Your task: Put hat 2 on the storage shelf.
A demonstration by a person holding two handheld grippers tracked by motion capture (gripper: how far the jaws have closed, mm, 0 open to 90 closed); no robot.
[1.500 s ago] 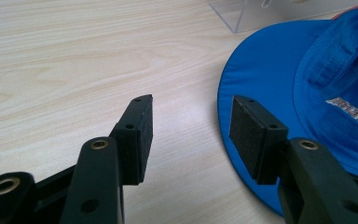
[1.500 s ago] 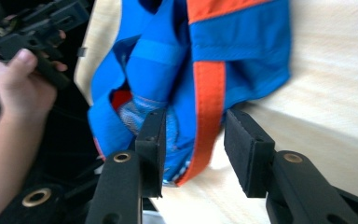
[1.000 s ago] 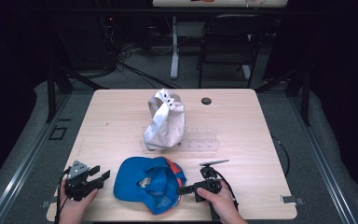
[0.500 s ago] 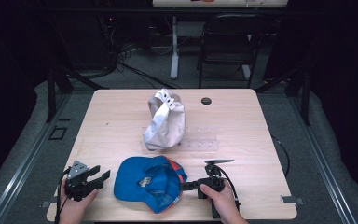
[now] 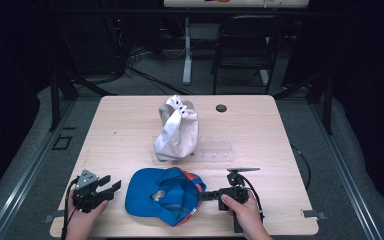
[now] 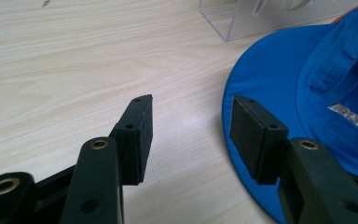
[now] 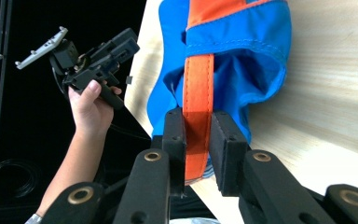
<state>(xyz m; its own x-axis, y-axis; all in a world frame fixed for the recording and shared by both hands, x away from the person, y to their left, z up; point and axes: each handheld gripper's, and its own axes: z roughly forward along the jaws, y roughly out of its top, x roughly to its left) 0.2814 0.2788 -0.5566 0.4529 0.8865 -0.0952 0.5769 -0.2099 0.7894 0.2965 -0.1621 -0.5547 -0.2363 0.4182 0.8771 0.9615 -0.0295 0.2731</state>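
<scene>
Right gripper point(image 7: 197, 128) has its jaws pinched on the orange strap point(image 7: 198, 88) at the back of the blue cap point(image 5: 162, 195), which lies upside down on the table point(image 5: 130, 130) straight ahead of it. Left gripper point(image 6: 191, 133) hangs with jaws wide, the cap's brim point(image 6: 265, 79) just off its right jaw, not yet touched. So one grip is made and the second, by my reading, is left. Beyond the cap, a beige hat point(image 5: 177, 130) covers much of a clear stand point(image 5: 215, 150); its shape is hard to make out.

A light wooden counter point(image 5: 130, 130) is seen, on which a blue cap point(image 5: 162, 195), a beige cap point(image 5: 177, 132) and a clear acrylic stand point(image 5: 215, 150) are laid.
</scene>
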